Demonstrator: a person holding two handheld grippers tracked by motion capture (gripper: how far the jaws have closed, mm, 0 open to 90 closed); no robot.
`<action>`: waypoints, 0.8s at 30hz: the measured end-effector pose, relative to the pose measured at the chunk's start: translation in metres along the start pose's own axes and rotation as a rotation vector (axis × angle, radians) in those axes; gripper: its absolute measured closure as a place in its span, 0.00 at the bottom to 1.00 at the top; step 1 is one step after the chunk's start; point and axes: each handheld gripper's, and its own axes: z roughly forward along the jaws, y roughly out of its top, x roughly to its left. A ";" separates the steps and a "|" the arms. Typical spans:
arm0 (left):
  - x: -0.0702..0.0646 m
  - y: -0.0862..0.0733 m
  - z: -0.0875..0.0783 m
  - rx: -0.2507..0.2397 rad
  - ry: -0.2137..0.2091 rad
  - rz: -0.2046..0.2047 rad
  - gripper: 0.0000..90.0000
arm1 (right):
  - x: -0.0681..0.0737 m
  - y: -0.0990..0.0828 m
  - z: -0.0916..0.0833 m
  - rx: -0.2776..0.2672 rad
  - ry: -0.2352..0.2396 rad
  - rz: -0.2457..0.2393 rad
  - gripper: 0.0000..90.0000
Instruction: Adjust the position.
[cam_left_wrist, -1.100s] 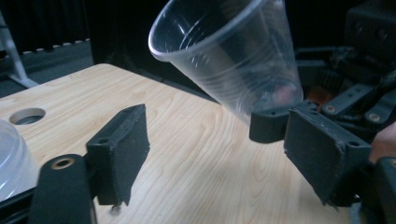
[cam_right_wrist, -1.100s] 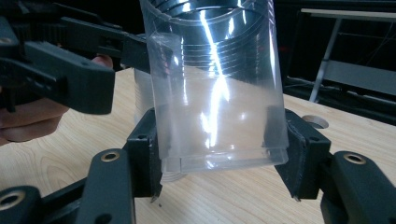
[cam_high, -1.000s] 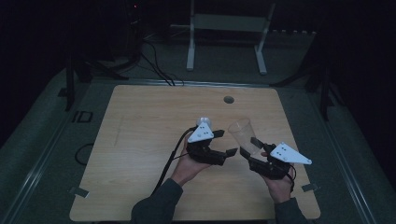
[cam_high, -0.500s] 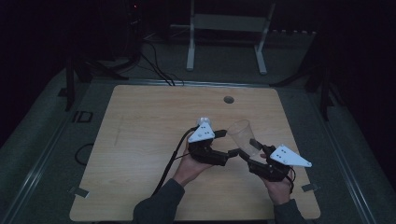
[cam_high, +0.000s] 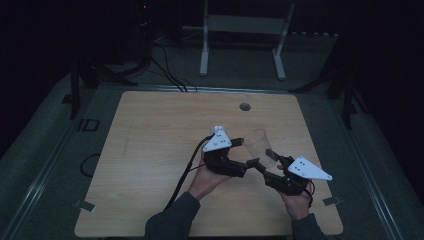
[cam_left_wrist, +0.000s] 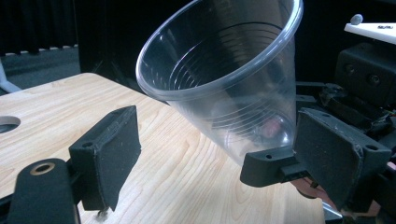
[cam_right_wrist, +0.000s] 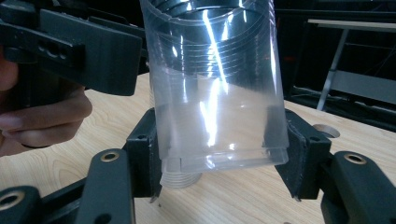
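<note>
The wooden table (cam_high: 150, 165) lies bare from nine o'clock round to twelve of the two grippers, open for a hand to pass; a round hole (cam_high: 245, 106) sits at twelve; the clear plastic cup (cam_high: 260, 145), held above the board, blocks the gap between the left gripper (cam_high: 246, 156) and the right gripper (cam_high: 267, 165); the left's cable (cam_high: 182, 177) trails toward seven.

The cup (cam_high: 260, 146) is above the table (cam_high: 150, 150), right of the left gripper (cam_high: 239, 159), in front of the hole (cam_high: 245, 106).
</note>
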 end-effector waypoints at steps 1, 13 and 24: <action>0.000 0.000 0.000 -0.001 -0.003 0.001 0.17 | 0.000 0.000 0.000 -0.003 0.000 0.000 0.46; -0.001 0.002 0.006 -0.018 -0.017 -0.025 0.17 | 0.002 -0.002 0.001 -0.013 0.007 -0.006 0.46; 0.000 0.005 0.012 -0.068 -0.038 -0.088 0.17 | 0.003 -0.004 0.004 -0.003 0.015 -0.011 0.46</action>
